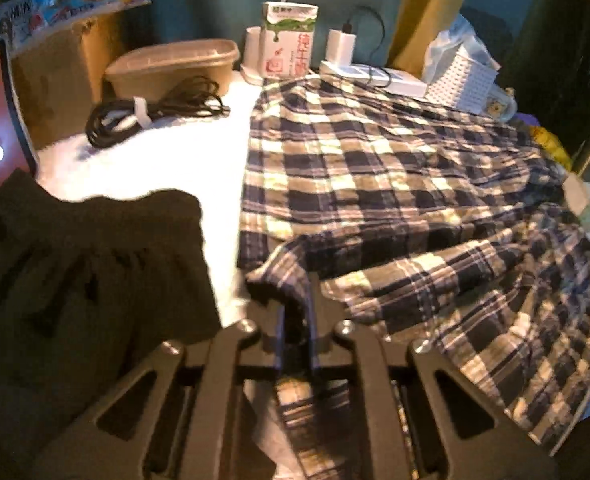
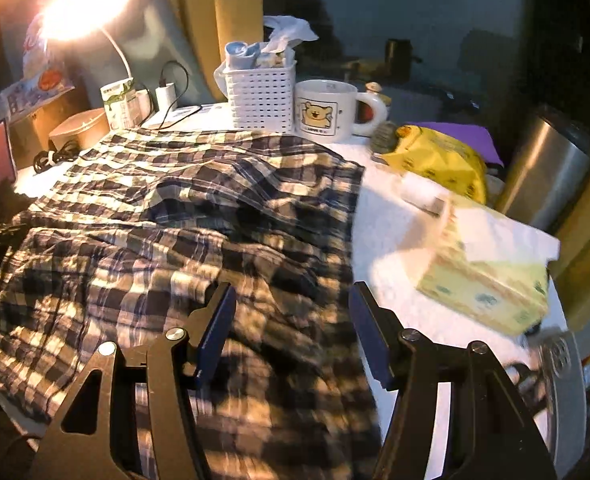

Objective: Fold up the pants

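Left gripper (image 1: 297, 312) is clamped on the near edge of the plaid pants (image 1: 375, 184) spread across the white table (image 1: 167, 160), presumably to lift it for a fold, while right gripper (image 2: 291, 332) hangs over the cloth, jaws apart, gripping nothing.

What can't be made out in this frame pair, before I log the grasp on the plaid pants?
- Left wrist view: the pinched hem of the plaid pants disappears between the shut left tool, so how much fabric is caught is hidden.
- Right wrist view: cloth under the open right tool is motion-blurred; contact unclear.
- Right wrist view: the green box is blurred; its print is unreadable.
- Left wrist view: the dark garment is too dim to identify.
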Tool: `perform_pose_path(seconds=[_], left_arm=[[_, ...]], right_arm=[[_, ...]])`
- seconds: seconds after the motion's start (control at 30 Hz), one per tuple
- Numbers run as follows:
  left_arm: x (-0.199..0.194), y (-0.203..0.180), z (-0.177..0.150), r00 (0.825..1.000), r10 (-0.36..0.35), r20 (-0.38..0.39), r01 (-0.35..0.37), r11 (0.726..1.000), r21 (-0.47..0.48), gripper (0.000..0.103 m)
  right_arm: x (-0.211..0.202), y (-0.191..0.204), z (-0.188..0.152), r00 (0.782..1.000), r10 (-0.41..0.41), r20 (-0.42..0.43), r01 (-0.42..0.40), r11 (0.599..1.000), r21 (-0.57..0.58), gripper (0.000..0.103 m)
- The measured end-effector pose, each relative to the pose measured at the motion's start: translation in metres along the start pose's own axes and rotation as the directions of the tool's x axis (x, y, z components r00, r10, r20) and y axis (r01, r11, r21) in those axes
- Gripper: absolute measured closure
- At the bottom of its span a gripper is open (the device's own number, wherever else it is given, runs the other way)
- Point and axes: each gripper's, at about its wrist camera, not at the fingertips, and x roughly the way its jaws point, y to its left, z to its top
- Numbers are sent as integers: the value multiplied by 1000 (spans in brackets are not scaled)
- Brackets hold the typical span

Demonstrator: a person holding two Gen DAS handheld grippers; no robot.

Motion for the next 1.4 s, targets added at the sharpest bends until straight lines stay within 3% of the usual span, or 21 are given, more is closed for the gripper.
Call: perform_pose_path(seconds=[0.07, 0.17, 0.3, 0.47, 0.67, 0.87, 1.0, 1.17, 1.27, 1.4], left_arm=[[-1, 2, 1, 999, 55, 3, -55, 998, 21, 95], [-1, 16, 1, 993, 115, 2, -115, 993, -3, 96], [-15, 23, 7, 998, 59, 3, -58, 995, -78, 95], [-38, -3, 19, 998, -47, 32, 49, 997, -63, 94], [-32, -50, 22, 990, -138, 12, 138, 990, -3, 92], [5, -67, 5, 986, -126, -106, 132, 990, 46, 90], [6, -66, 4, 986, -133, -100, 139, 989, 59, 90], [6, -65, 7, 985, -134, -109, 141, 988, 61, 90], [8, -62, 8, 982, -147, -115, 154, 986, 60, 90], [9, -58, 7, 979, -171, -109, 177, 983, 46, 90]], right_arm=[[6, 7, 5, 1000, 12, -6, -12, 1000, -20, 59], [23, 11, 8, 999, 24, -38, -25, 999, -46, 59], [54, 3, -3, 988, -32, -148, 26, 999, -43, 59], [49, -4, -7, 988, -49, -148, 43, 998, -46, 59], [37, -13, -11, 985, -59, -159, 56, 998, -20, 59], [12, -28, 3, 997, -27, -70, 30, 999, 39, 59], [21, -28, 29, 999, -31, -35, 32, 999, 19, 59], [45, 1, 68, 999, 40, 1, -40, 998, -51, 59], [72, 25, 82, 997, 68, -26, -71, 993, -92, 59], [108, 39, 73, 991, 27, -129, -45, 989, -140, 59]])
